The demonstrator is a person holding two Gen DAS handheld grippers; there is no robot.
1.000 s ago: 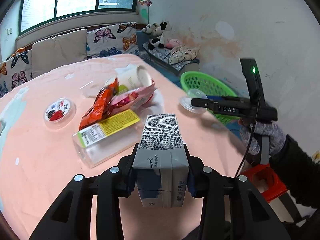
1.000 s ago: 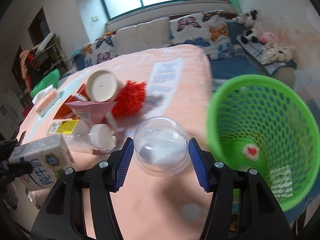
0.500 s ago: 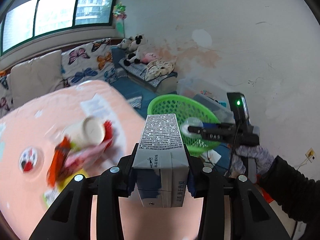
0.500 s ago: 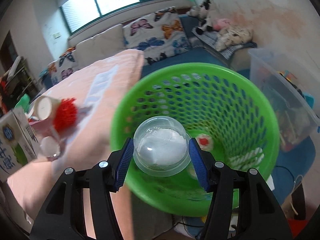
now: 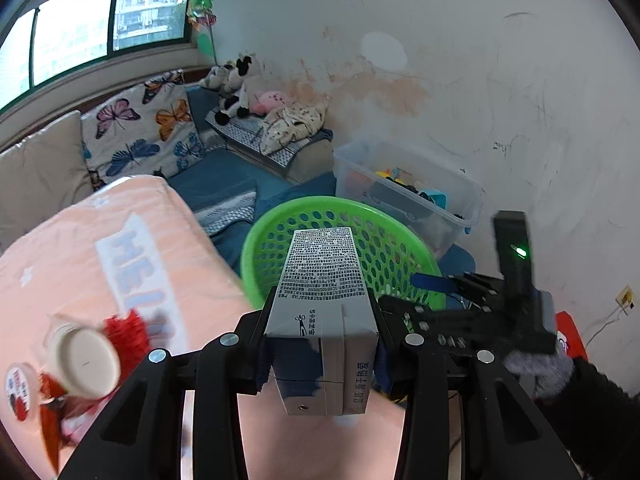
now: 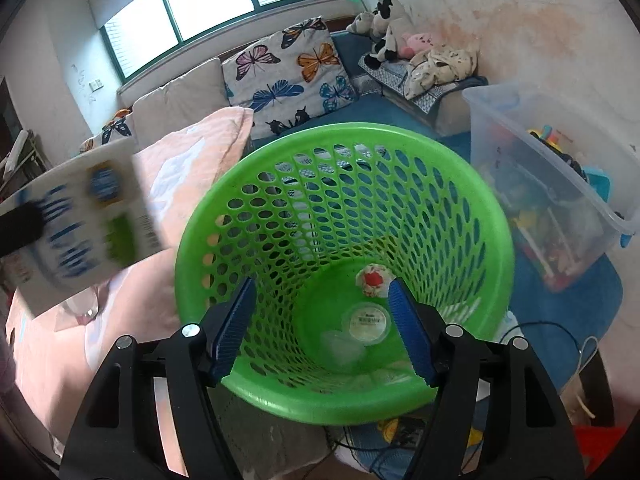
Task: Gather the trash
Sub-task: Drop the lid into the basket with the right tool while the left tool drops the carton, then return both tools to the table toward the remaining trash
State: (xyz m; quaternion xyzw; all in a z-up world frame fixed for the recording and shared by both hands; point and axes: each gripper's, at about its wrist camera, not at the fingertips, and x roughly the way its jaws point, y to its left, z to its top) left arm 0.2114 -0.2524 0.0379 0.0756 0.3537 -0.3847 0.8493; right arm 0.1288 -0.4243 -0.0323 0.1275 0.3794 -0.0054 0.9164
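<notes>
- The right tongs hang over the green basket; their jaws have just been opening and now stand spread with nothing between them. A clear dome lid lies on the basket floor.
- The left tongs pinch a milk carton near the basket's rim.
- Next, I judge, the carton must come over the opening before release.
- The carton's fine print is too small to read; the pink counter cloth shows large white letters, upside down.

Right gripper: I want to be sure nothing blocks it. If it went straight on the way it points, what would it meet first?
The right gripper, jaws empty, aims into the green basket; probably first the trash at its bottom, a clear round lid.
</notes>
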